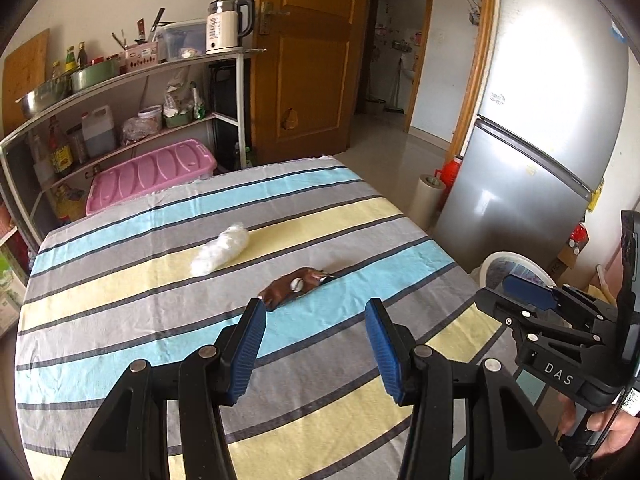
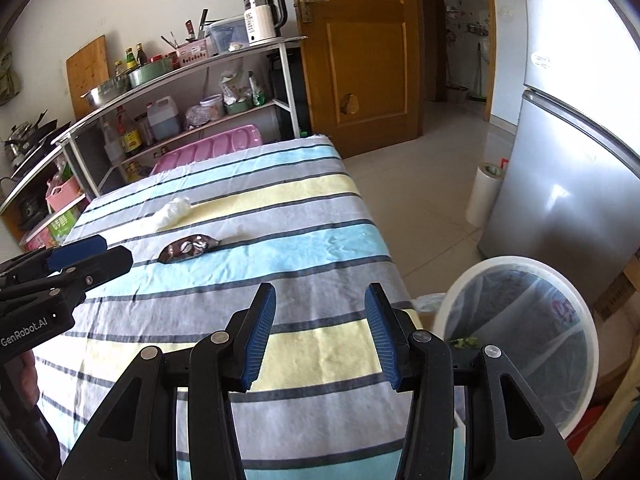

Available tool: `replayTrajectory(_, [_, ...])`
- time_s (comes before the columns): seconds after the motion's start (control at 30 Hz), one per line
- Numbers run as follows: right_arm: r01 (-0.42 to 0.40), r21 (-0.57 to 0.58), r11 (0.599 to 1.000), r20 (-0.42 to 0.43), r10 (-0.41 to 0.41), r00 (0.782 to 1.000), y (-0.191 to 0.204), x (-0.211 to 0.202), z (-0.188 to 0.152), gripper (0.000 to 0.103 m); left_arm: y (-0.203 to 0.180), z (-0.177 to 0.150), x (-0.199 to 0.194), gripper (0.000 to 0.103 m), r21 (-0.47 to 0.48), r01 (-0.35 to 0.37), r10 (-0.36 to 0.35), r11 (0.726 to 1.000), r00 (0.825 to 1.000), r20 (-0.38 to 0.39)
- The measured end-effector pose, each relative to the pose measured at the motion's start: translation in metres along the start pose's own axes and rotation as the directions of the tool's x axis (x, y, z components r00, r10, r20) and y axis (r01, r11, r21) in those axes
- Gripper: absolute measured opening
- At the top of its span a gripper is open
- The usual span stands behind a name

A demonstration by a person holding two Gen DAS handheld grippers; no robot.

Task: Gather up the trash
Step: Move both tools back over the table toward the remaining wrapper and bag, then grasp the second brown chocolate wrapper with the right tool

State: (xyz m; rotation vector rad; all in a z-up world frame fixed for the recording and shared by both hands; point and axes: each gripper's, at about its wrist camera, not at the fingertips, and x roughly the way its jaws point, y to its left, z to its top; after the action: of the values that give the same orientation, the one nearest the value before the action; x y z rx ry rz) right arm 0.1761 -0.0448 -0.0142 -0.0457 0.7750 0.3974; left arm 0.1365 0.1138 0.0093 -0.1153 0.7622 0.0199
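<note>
Setting: a striped cloth [image 1: 160,320] in blue, yellow and grey covers the desk in a kitchen corner, with a metal shelf [image 1: 132,72] against the wall and a silver fridge [image 1: 552,128] at the right.
Left gripper [image 1: 316,308]: held above the near part of the desk, its blue-padded fingers [image 1: 246,352] spread apart with nothing between them; the brown wrapper lies just beyond the tips.
Right gripper [image 2: 320,296]: above the near right corner of the desk, beside the bin, fingers [image 2: 260,336] parted and empty.
Brown wrapper [image 1: 296,286]: crumpled and flat on a blue stripe, near the middle of the desk.
White wad [image 1: 222,248]: a crumpled tissue-like lump on a yellow stripe, farther back and to the left of the wrapper, apart from it.
Bin [image 2: 520,264]: round, white-rimmed, lined with a clear bag, on the floor just off the desk's right edge; some greenish scraps show inside.
Person: a hand [image 1: 616,428] grips the right gripper's handle at the edge of the left wrist view.
</note>
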Motion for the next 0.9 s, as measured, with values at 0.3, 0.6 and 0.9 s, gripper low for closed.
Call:
replayTrajectory(0.3, [-0.097,-0.024,0.995,-0.054,0.096,0.994,0.05,0.033,0.012,0.048,0.071,-0.005,-0.006,0.051,-0.093,-0.093,0.092,0.991,0.996,-0.013])
replayTrajectory(0.6, [-0.148,-0.057,0.987,-0.131,0.14,0.981,0.097,0.073,0.025,0.048,0.117,-0.003,-0.003,0.051,-0.115,-0.16,0.158,0.98,0.987,-0.028])
replayTrajectory(0.9, [-0.198,0.09,0.976,-0.245,0.214,0.946,0.107,0.124,0.037,0.049,0.138,0.001,0.013,0.051,-0.167,-0.121,0.115,0.978,0.992,-0.048])
